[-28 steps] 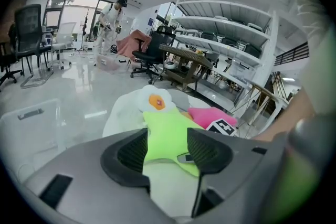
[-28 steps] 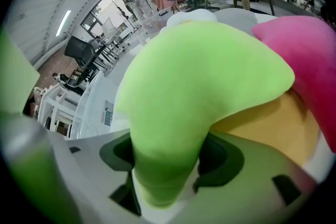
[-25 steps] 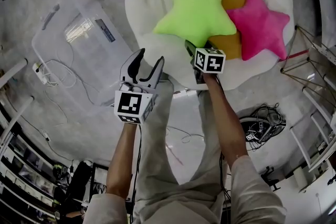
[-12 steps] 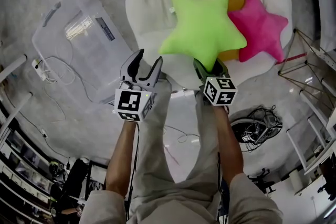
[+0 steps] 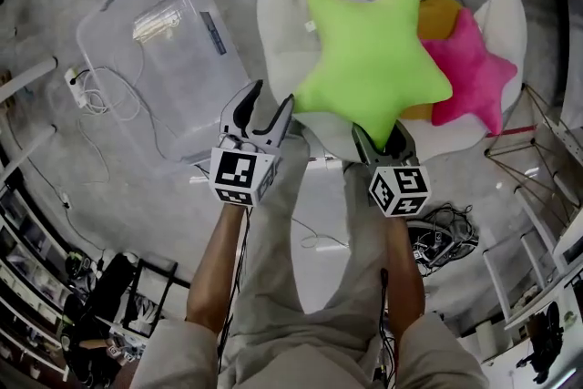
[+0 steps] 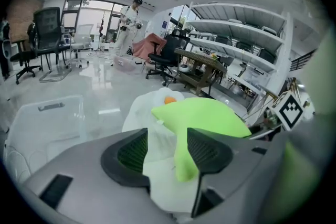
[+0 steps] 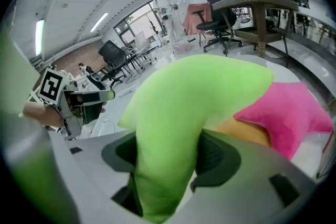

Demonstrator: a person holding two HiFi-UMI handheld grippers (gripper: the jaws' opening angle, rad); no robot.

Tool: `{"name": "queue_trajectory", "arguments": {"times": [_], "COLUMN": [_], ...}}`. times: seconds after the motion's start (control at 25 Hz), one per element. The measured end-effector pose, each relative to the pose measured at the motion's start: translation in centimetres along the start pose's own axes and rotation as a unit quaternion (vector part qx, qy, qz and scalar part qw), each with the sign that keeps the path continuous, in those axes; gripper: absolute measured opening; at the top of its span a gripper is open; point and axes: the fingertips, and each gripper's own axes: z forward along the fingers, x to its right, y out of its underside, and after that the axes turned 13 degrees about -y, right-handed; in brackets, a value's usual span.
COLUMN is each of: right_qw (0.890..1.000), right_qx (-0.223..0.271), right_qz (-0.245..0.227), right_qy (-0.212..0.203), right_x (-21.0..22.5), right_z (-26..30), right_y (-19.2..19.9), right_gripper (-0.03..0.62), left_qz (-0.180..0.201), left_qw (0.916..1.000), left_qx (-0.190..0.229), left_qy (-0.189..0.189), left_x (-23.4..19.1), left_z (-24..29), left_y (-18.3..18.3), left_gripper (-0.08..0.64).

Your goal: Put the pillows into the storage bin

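My right claw (image 5: 383,138) clamps the green star pillow (image 5: 373,59); left claw (image 5: 271,97) gapes empty. Clear storage bin (image 5: 168,59) on glossy floor (image 5: 55,9) at ten o'clock.

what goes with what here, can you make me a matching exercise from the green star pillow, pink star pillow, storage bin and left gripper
Things:
1. green star pillow
2. pink star pillow
3. storage bin
4. left gripper

States or places:
A. open, nothing held
B. on the floor, left of the white cushion in the head view
C. lying on the white cushion
D. clamped by one tip in the right gripper

Pairs: 1-D, 2-C, 3-B, 4-A
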Motion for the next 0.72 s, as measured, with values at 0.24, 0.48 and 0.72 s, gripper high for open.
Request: {"name": "queue_trajectory", "arguments": {"times": [0.24, 0.48, 0.72], "right_qw": [0.997, 0.984, 0.962], "right_qx": [-0.032, -0.077, -0.111], "right_qz": [-0.053, -0.117, -0.173], "right_qy": [-0.043, -0.11, -0.18], "right_x": [-6.9, -16.4, -24.5], "right_z": [4.9, 10.9, 16.5], "right_y": [-4.4, -8.0, -8.3], "right_gripper": [0.282, 0.282, 0.282], "left_qz": [-0.047, -0.114, -0.171], "left_qw": [0.9979, 0.9871, 0.9672], "left_qx": [0.004, 0.012, 0.025], "left_qy": [-0.045, -0.112, -0.186], "left_x": [-7.3, -16.4, -23.6], "left_z": [-3.3, -8.2, -12.8], "left_y": [-0.7, -0.3, 2.3], "left_gripper": [0.233, 0.233, 0.233]}}
